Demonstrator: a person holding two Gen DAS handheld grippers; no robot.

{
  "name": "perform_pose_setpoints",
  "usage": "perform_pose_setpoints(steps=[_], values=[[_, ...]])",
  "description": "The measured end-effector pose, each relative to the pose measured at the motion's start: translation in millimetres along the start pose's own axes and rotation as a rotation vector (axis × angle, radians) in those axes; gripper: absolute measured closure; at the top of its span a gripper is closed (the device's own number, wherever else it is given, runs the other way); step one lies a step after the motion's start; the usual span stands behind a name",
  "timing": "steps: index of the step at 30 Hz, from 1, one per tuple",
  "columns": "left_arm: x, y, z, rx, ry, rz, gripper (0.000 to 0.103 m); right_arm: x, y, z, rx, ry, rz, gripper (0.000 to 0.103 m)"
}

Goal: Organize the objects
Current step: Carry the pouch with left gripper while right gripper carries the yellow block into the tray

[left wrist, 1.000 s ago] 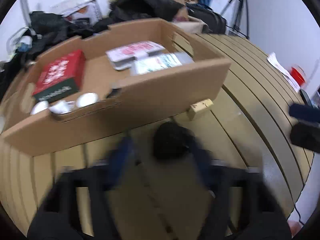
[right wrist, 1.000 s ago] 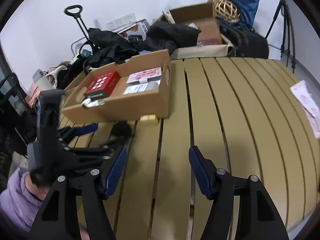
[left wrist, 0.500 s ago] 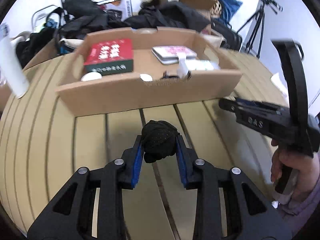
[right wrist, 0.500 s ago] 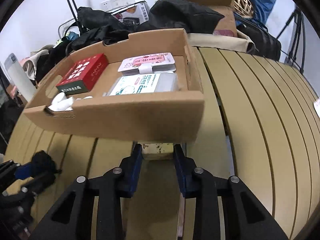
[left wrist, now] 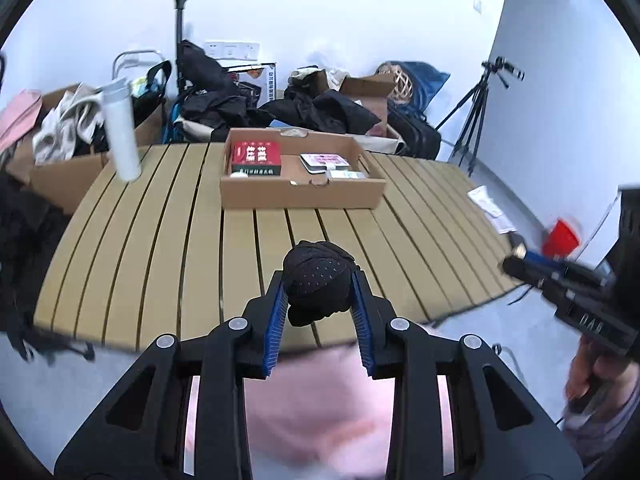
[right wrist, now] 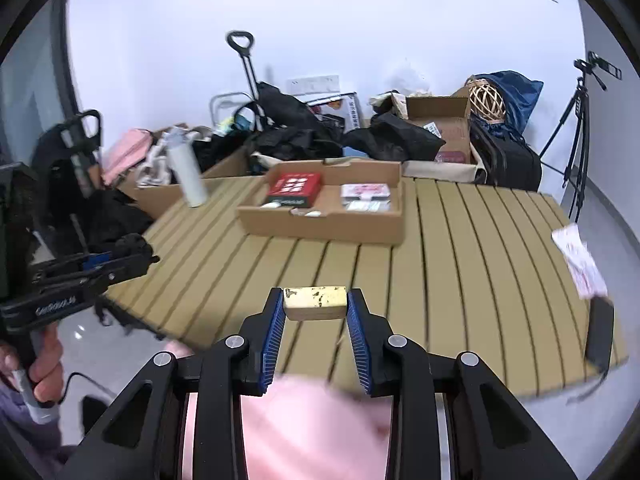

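Note:
My left gripper [left wrist: 319, 296] is shut on a black dotted fabric bundle [left wrist: 318, 282] and holds it above the near edge of the slatted wooden table [left wrist: 160, 240]. My right gripper [right wrist: 315, 312] is shut on a small yellow-topped wooden block [right wrist: 315, 303], also raised near the table's front edge. A shallow cardboard tray [left wrist: 300, 196] stands far back on the table, holding a red box [left wrist: 256, 156] and flat packets [left wrist: 324, 160]. The tray also shows in the right wrist view [right wrist: 324, 222].
A white bottle [left wrist: 120, 132] stands at the table's back left. Papers [right wrist: 578, 260] and a dark flat object [right wrist: 600, 330] lie at the right edge. Bags, boxes and a tripod [left wrist: 480, 112] crowd behind the table.
Both grippers have lifted and pulled back from the tray toward the table's front edge, the left carrying the black bundle, the right carrying the block it closed on beside the tray.

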State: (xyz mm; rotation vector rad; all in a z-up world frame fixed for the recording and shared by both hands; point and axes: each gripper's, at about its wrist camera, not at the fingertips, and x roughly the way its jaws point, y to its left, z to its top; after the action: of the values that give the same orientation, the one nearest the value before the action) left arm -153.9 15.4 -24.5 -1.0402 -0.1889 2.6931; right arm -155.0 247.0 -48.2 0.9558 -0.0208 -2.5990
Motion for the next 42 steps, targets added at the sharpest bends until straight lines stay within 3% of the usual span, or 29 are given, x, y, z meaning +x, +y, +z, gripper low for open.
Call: perform_pose_setpoints(steps=[3,10,16,19,23,26,31,34,39,41,42], values=[[-16,-7,-11,0.014,-0.009,-0.002,0.076,-15,15,-20,-0.013,0.009,0.018,0.069],[-31,-12,-9,0.049,-0.069,0.0,0.075,-28,41,-15,-0.08,-0.033,0.027,0.069],[4,0,-7,0.011,0.005,-0.01,0.075,4,32,-22,-0.053,0.038,0.038,0.069],[31,10,16,-0.006,0.029,-0.053,0.075,31,20,-11,-0.029,0.078,0.075,0.069],[89,25,83,-0.019,0.041,-0.087,0.075,83,1,41,-0.018,0.092,0.117,0.069],[157,35,139,-0.026,0.094,-0.141,0.075,138,-14,88,-0.006,0.115,0.122,0.069],[276,52,204,-0.04,0.194,-0.09,0.075,248,-42,151,0.026,0.208,0.127,0.069],[337,60,218,-0.042,0.253,-0.064,0.075,314,-50,168,-0.003,0.276,0.094,0.069],[416,70,214,-0.012,0.362,-0.015,0.075,394,-57,175,-0.037,0.362,0.054,0.069],[430,77,213,-0.022,0.372,0.005,0.071,415,-60,175,-0.028,0.396,0.061,0.068],[432,79,213,-0.034,0.372,0.001,0.062,425,-61,174,-0.017,0.419,0.079,0.068]])
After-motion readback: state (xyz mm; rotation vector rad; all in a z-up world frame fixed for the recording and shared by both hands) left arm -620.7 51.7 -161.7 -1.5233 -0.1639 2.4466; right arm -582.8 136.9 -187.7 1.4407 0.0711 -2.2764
